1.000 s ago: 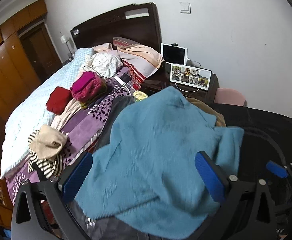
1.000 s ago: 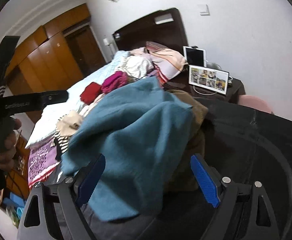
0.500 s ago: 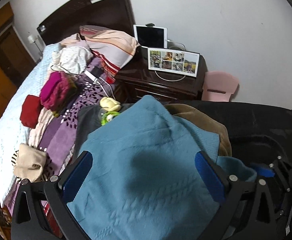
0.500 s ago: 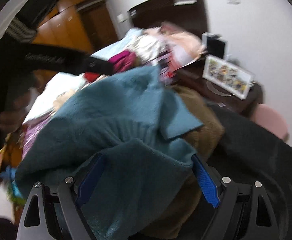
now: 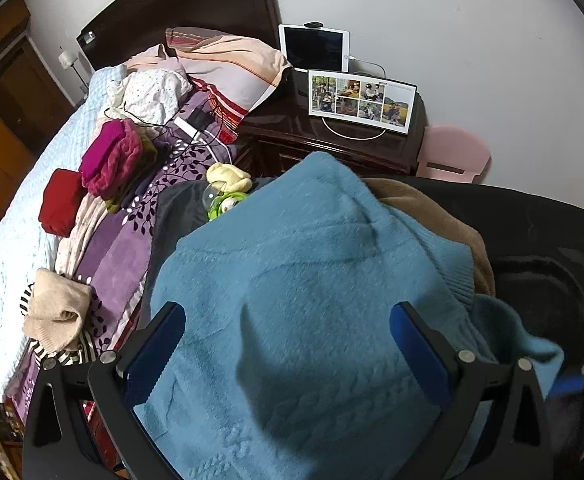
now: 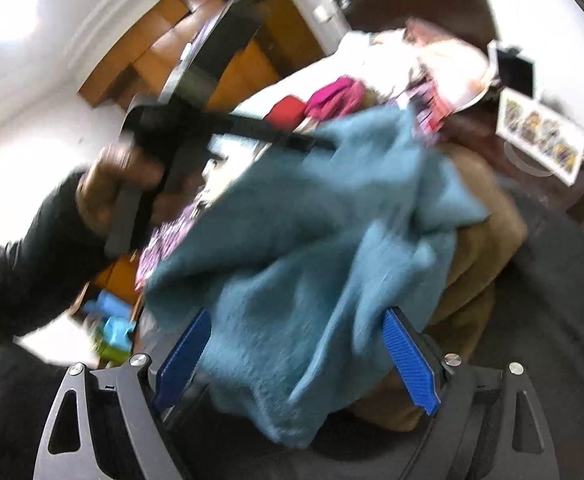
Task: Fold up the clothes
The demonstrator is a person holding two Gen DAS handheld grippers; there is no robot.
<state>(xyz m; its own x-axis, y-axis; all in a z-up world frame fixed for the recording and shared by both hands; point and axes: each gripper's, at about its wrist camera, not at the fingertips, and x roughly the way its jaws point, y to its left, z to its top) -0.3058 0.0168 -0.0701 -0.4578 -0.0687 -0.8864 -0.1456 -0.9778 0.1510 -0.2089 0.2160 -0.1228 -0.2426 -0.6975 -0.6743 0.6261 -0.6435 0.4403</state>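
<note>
Between the right gripper's (image 6: 298, 354) wide jaws lies the blue sweater (image 6: 324, 240).

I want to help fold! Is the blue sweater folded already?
Not yet. The blue sweater lies rumpled, draped over a brown garment, one end bunched loosely.

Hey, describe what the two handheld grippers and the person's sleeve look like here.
Both the left gripper and right gripper have black frames with triangular cut-outs, silver screw heads and jaws lined with ribbed blue pads. Seen blurred from the right wrist, the left gripper's body is black with a grey handle, held by a hand in a dark sleeve.
</note>
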